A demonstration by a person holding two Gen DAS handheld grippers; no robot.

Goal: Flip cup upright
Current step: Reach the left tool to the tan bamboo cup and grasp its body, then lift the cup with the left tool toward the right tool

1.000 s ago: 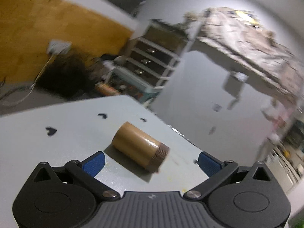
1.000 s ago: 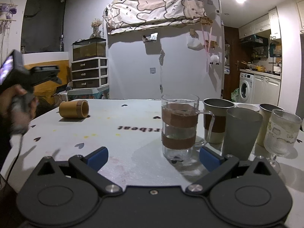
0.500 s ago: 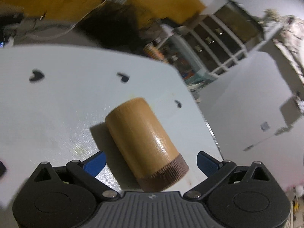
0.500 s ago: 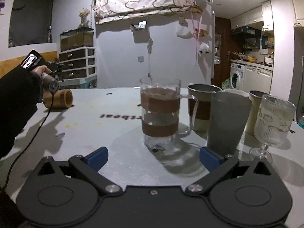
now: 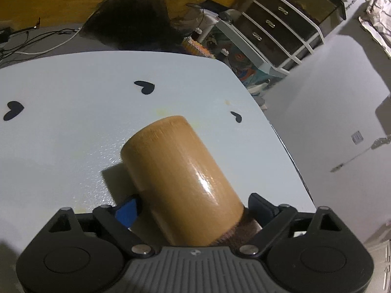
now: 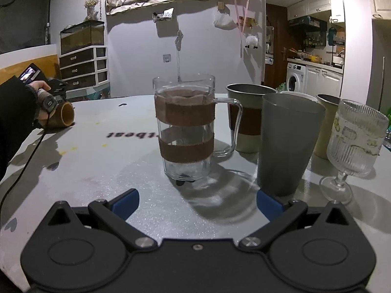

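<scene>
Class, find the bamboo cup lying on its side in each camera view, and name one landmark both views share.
Left wrist: bamboo cup fills lower centre, between the left tool's fingers.
Right wrist: bamboo cup far left, mouth facing the camera, behind the hand.
Shared landmark: drawer unit.

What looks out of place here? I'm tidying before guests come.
The bamboo cup lies on its side near the table corner, between the left gripper fingers; the other cups, like the glass mug, stand upright.

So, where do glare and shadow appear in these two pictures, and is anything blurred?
Left wrist view: sharp, a bright glare streak on the bamboo cup, its shadow falling left on the table. Right wrist view: sharp, the glass mug casts a shadow toward the camera.
</scene>
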